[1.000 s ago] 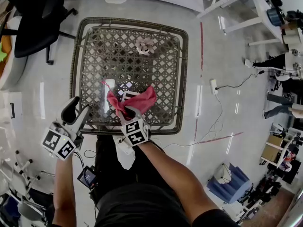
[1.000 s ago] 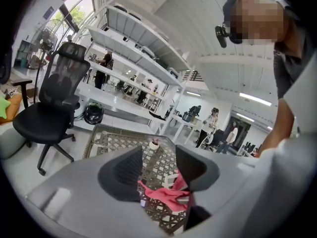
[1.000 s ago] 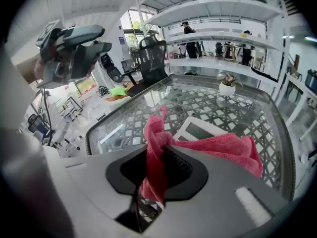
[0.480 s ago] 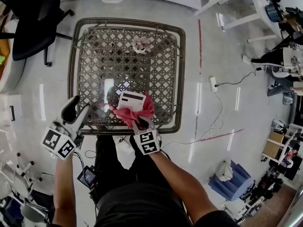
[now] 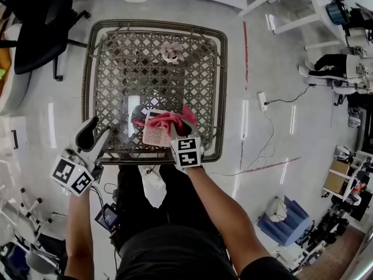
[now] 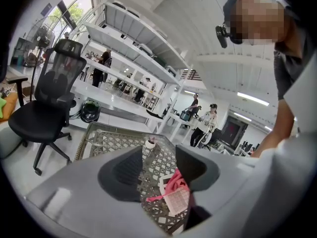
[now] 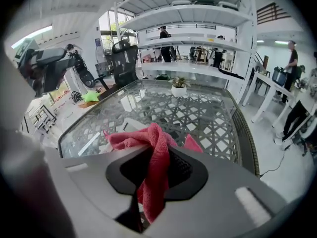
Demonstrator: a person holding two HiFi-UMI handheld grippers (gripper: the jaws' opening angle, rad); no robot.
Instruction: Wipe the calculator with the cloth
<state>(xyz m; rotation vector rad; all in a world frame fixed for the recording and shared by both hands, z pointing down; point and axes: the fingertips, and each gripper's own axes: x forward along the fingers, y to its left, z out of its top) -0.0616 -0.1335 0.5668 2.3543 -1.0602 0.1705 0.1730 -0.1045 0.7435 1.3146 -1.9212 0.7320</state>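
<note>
A white calculator [image 5: 155, 135] lies flat near the front edge of the glass-topped wicker table [image 5: 99, 69]. A red cloth [image 5: 169, 120] is bunched over the calculator's far end. My right gripper [image 5: 175, 130] is shut on the cloth [image 7: 157, 155], which hangs between its jaws, and a corner of the calculator [image 7: 128, 124] shows behind the cloth. My left gripper [image 5: 96, 135] hovers open off the table's front left corner with nothing between its jaws. In the left gripper view the calculator [image 6: 177, 200] and cloth [image 6: 173, 181] lie beyond the left gripper [image 6: 158, 170].
A small potted plant [image 5: 172, 52] stands at the table's far side. A black office chair [image 5: 41, 28] stands off the far left corner. A power strip with a cable [image 5: 262, 105] lies on the floor to the right. White desks and people are further off.
My right gripper has dragged the red cloth to the right across the calculator, uncovering its near part. The left gripper has stayed where it was.
</note>
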